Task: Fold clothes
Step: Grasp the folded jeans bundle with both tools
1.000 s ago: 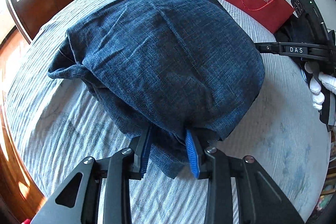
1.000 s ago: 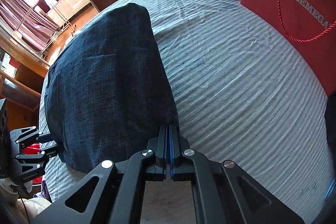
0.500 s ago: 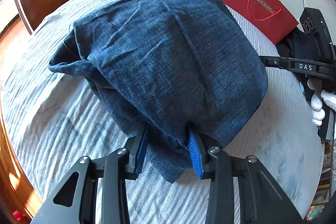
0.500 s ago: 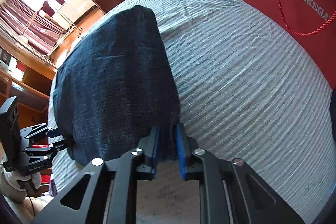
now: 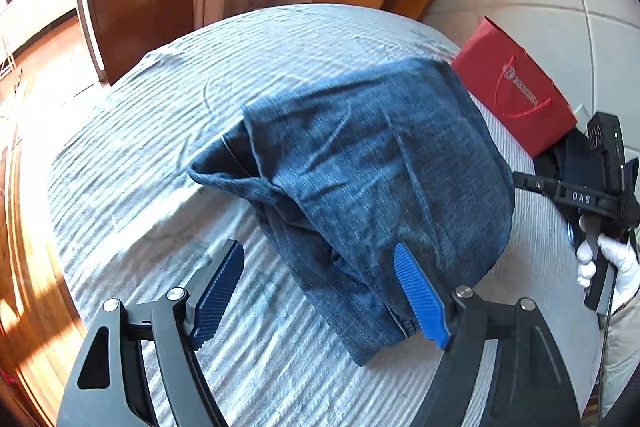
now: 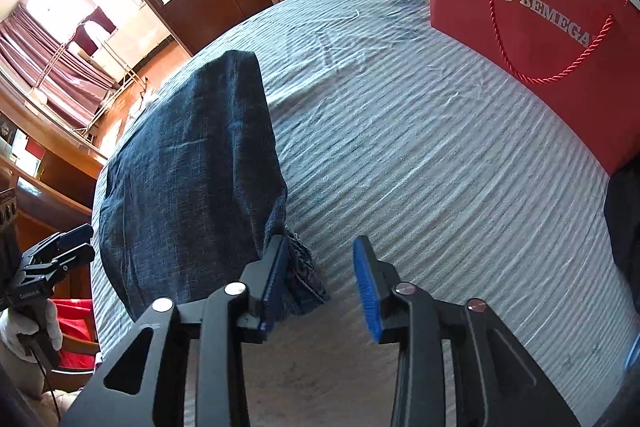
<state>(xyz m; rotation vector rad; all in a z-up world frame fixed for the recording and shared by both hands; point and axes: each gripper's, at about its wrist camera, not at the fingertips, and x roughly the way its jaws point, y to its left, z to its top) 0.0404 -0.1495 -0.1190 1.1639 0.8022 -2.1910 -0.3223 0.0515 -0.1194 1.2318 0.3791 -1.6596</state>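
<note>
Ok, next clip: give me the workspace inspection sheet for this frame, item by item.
Surface: bed with a striped grey cover, wrinkled.
Job's things: dark blue jeans, folded into a thick bundle and lying on the cover.
Clutter: red BEMEGA paper bag at the far side; a dark item beside it, unclear what.
Tongs: left tongs open, one pad against the denim edge; right tongs open, one pad beside the frayed hem.
Cables: thin cord near the white-gloved hand.
Surroundings: wooden cabinets, window, maroon curtains, padded headboard.
</note>
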